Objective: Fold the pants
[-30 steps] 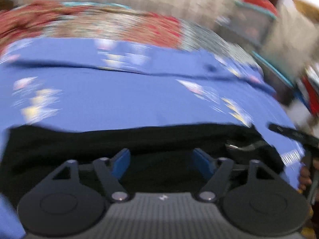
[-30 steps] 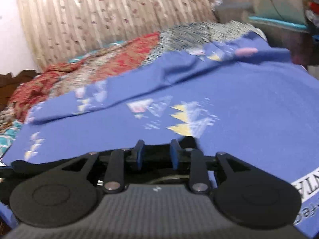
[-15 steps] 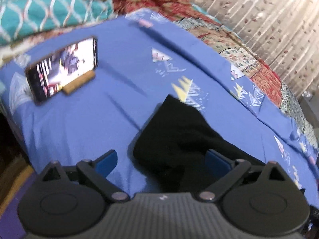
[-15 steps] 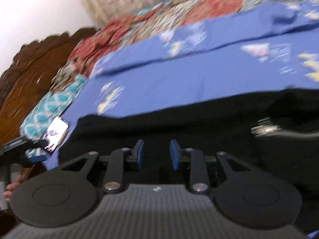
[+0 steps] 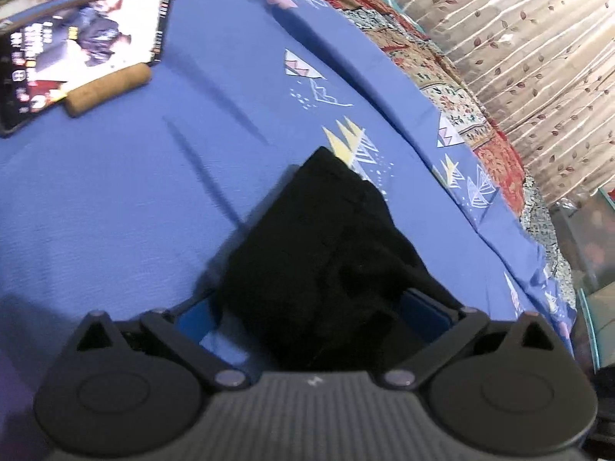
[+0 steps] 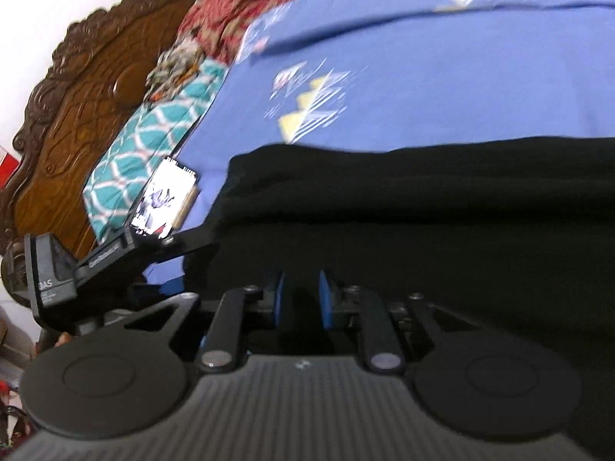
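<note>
Black pants (image 5: 326, 253) lie on a blue bedsheet (image 5: 115, 192), one end reaching away from the left wrist camera. My left gripper (image 5: 311, 315) is open, its blue pads on either side of the near end of the pants. In the right wrist view the pants (image 6: 442, 199) stretch across the frame. My right gripper (image 6: 301, 299) has its blue pads close together over the black cloth, and the narrow gap between them looks dark; whether cloth is pinched is unclear. The left gripper's body (image 6: 77, 265) shows at the left of that view.
A phone (image 5: 77, 50) with a lit screen leans on a cork stand (image 5: 107, 88) on the sheet. A teal patterned pillow (image 6: 153, 134) and a carved wooden headboard (image 6: 88, 88) are at the bed's head. A red patterned blanket (image 5: 442, 77) and a curtain (image 5: 519, 38) lie beyond.
Both cameras swung toward the head of the bed. The left gripper came in closer over the pants' end. The right gripper moved low over the pants, its pads staying close together.
</note>
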`<state>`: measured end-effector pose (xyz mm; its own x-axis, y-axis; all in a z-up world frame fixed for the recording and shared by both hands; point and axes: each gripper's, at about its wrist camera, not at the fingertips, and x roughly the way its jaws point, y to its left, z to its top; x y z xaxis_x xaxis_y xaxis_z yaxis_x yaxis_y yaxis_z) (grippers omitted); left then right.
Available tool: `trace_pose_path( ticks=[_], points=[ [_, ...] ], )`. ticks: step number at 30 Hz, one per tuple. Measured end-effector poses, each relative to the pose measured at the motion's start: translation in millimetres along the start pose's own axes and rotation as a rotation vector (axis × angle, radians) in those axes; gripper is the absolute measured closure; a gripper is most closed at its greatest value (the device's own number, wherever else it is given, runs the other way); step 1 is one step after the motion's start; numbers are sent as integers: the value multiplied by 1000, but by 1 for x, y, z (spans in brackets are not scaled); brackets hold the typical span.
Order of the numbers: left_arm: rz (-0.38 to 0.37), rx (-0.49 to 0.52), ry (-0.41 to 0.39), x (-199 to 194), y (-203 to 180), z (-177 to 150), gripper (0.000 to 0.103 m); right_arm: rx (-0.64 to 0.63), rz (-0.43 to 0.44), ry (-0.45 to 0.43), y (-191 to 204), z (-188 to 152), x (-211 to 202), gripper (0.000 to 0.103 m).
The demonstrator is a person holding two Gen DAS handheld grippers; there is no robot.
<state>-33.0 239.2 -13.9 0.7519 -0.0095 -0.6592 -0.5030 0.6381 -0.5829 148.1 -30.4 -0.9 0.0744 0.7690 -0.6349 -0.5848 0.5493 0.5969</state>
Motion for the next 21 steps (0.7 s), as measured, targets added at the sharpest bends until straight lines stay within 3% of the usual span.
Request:
trace_pose_path(
  ticks=[1,2,5,7,13,18,21],
  points=[
    [-3,6,12,4,-2,1,33,4,1,18,3,2,9,82],
    [11,11,23,8,-4,1,48,12,-3,38,5,3,19,82],
    [0,19,23,7,-8,1,56,62,-11,82,2,3,39,81],
    [-11,66,5,0,-20,-2,59,131,8,92,-9,2,41,83],
    [-28,437,-76,-14,-103,-38,60,332,109,78,-41,-2,23,83],
    [-96,693,-75,-15,-153,-78,61,418,102,-91,-75,-4,-37,80],
    [-116,835,3,-2,-178,-109,59,476,64,-200,-101,-12,-80,78]
  ],
)
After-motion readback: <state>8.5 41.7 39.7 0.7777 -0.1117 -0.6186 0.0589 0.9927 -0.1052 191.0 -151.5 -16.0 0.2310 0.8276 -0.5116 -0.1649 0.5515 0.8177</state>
